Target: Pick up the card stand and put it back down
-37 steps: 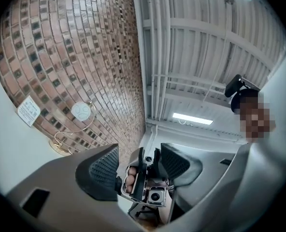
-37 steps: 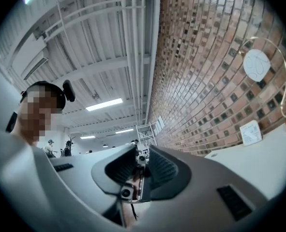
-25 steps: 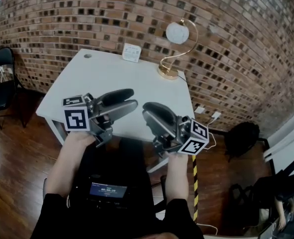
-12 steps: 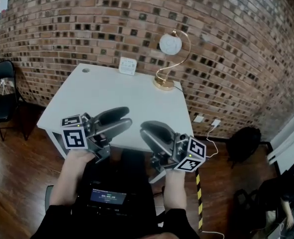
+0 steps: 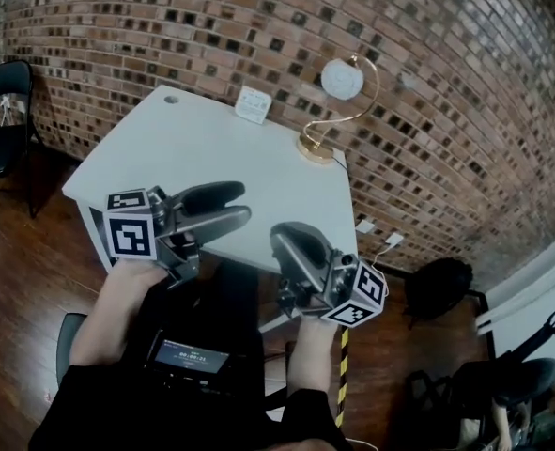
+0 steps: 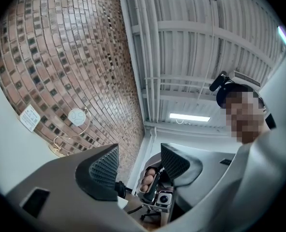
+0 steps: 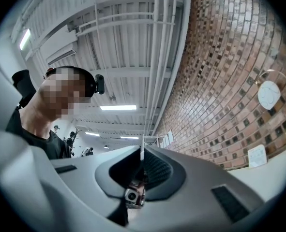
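1. Since a second ago the right gripper (image 5: 281, 237) has just been closing its jaws with nothing between them. In the head view it and the left gripper (image 5: 237, 204) now sit a little lower, at the near edge of the table (image 5: 146, 158).
2. Head view: the card stand (image 5: 252, 104) stands at the table's far edge by the brick wall (image 5: 427, 92). It is just left of the lamp (image 5: 331, 111) and well apart from both grippers. That spot fits a stand waiting to be lifted as well as one already set back down.
3. Left gripper view: we see the left gripper (image 6: 140, 153) with its jaws standing apart and holding nothing. Only the other gripper shows beyond the gap. The card stand (image 6: 30, 117) is small and far off, beside the lamp (image 6: 77, 117).
4. Right gripper view: the jaws of the right gripper (image 7: 142, 154) are pressed together and empty. The card stand (image 7: 257, 155) stands on the table below the lamp (image 7: 270, 94).
5. We judge the stand to be light, stiff and thin, so it will tip or slide easily on the smooth tabletop. A gentle pinch across its upper edge or its two side edges looks the safest hold.
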A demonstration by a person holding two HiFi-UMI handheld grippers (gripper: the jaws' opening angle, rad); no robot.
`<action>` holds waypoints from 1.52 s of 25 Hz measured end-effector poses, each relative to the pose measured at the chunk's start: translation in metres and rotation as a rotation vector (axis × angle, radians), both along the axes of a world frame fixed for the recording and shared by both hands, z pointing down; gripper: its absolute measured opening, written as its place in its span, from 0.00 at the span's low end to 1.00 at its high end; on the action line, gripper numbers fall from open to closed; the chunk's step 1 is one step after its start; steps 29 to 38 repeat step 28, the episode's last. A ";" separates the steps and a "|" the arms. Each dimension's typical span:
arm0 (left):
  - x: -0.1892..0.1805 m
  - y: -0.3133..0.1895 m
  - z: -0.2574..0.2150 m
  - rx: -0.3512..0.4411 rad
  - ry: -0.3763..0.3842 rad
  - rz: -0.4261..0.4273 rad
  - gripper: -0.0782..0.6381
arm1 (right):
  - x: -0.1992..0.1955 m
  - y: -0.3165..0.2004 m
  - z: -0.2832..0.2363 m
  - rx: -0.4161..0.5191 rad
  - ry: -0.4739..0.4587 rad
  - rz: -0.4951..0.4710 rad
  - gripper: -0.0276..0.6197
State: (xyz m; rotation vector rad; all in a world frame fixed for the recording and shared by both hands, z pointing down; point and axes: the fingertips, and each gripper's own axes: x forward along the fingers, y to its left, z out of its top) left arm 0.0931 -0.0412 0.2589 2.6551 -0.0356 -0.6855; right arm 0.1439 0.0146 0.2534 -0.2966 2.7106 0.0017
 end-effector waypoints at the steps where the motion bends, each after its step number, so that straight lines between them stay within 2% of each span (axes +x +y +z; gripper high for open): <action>1: 0.001 0.001 -0.001 0.005 -0.001 0.000 0.47 | 0.000 0.001 0.000 0.004 0.004 0.005 0.10; 7: 0.009 0.006 0.004 -0.013 0.003 0.037 0.47 | 0.001 0.002 -0.001 0.005 0.023 0.015 0.09; 38: 0.018 0.005 0.006 -0.024 -0.011 0.052 0.47 | 0.001 0.002 0.004 0.021 0.056 0.035 0.08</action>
